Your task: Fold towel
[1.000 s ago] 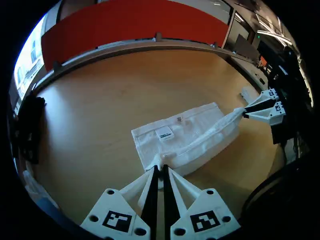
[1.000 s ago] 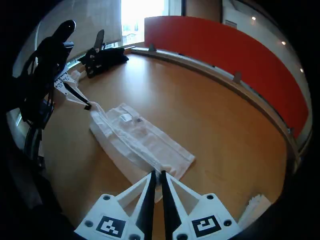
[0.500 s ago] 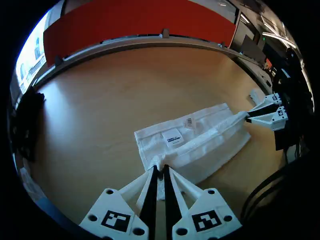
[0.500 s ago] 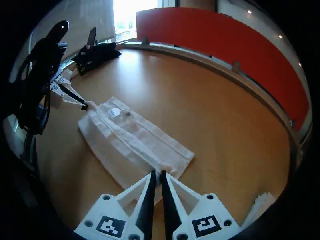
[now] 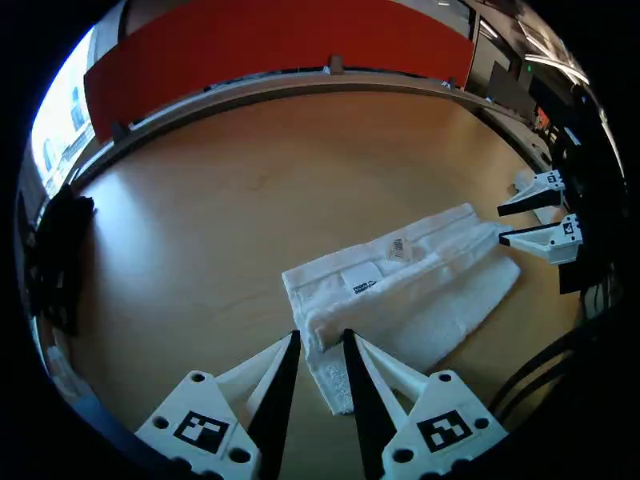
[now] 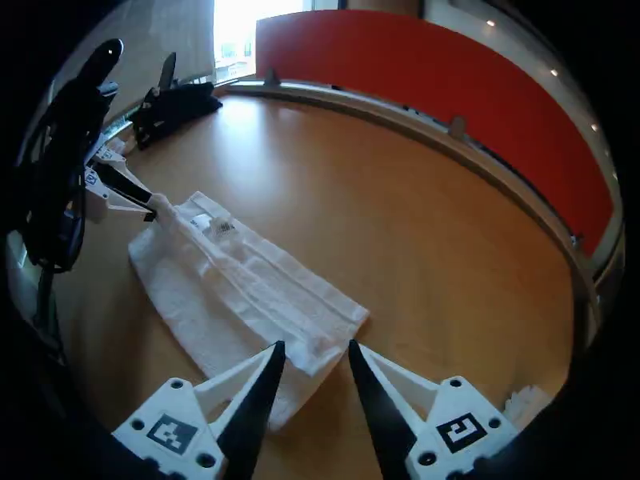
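The white towel (image 5: 416, 280) is lying flat on the wooden bench (image 5: 224, 184), folded lengthwise into a long strip with its label (image 5: 364, 278) facing up, and it is stretching from one tool to the other. The left tool (image 5: 320, 334) is standing with its fingers spread wide around the towel's near end and gripping nothing. The right tool (image 6: 316, 344) is gaping just as wide at the opposite end, with the towel's corner lying between its fingertips.

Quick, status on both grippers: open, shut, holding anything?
Left gripper: open, fingers either side of the towel end, not gripping it.
Right gripper: open, holding nothing.
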The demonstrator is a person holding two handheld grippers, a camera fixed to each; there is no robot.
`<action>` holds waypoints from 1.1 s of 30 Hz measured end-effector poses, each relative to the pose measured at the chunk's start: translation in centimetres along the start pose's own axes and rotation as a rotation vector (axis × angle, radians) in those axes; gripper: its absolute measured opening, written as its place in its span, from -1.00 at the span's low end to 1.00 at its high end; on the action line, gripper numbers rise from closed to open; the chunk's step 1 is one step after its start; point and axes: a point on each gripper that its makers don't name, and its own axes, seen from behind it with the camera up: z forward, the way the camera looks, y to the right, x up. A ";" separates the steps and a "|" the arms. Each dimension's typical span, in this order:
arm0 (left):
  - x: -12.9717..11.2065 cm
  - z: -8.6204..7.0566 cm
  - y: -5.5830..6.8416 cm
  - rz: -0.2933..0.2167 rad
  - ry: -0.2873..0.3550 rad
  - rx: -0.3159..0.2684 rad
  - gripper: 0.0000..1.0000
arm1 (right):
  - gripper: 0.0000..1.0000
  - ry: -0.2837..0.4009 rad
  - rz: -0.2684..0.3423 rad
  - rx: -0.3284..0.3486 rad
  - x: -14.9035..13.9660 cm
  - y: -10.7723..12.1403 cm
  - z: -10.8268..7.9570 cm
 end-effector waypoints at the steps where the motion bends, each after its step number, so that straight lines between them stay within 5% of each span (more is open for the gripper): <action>1: 0.1 0.0 -0.1 0.001 0.001 0.003 -0.23 | 0.24 -0.001 -0.003 -0.003 0.0 0.1 0.0; 12: 0.6 0.2 -1.0 0.011 0.008 0.029 -0.04 | 0.33 0.000 -0.015 -0.031 0.4 1.1 0.6; 20: 1.1 0.1 -1.4 0.015 0.017 0.039 0.32 | 0.38 0.010 -0.025 -0.041 1.1 1.7 0.7; 24: 1.2 0.2 -1.3 0.005 0.012 0.029 0.77 | 0.65 0.019 -0.025 -0.051 1.5 2.0 0.7; 27: 1.2 0.2 -1.3 -0.004 0.014 0.023 0.91 | 0.89 0.025 -0.023 -0.058 1.7 2.2 0.7; 33: 1.3 0.2 -1.4 -0.001 0.017 0.030 0.96 | 0.90 0.031 -0.018 -0.061 1.8 2.3 0.6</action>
